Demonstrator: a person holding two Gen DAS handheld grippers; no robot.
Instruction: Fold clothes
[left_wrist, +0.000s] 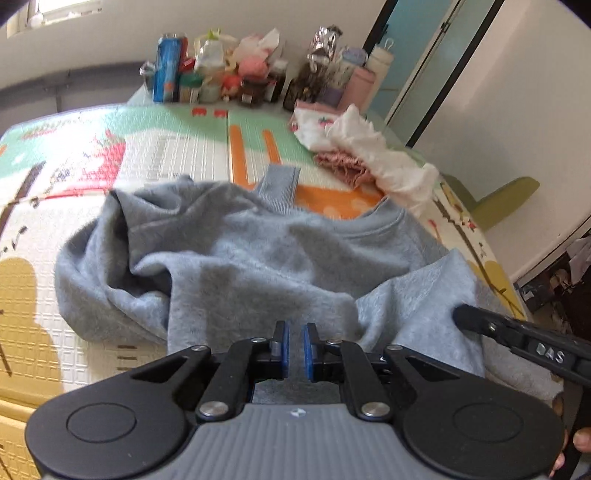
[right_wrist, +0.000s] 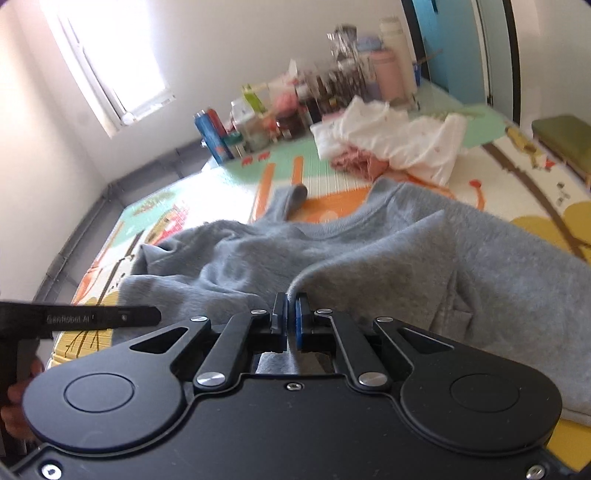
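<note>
grey fleece sweatshirt (left_wrist: 236, 254) lies rumpled on the play mat (left_wrist: 155, 155) just ahead of both grippers. left gripper (left_wrist: 295, 345) and right gripper (right_wrist: 291, 317) each pinch its near hem, jaws nearly closed. soft, floppy, fairly thick; likely best held at hem corners. readable: "genrobot.ai", "das".

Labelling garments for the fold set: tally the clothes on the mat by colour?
Grey: 1, the sweatshirt, pinched by the left gripper and the right gripper.
White: 1 crumpled garment.
Pink: 1 crumpled garment.
White, strawberry print: 1 folded piece.
Total: 4
</note>
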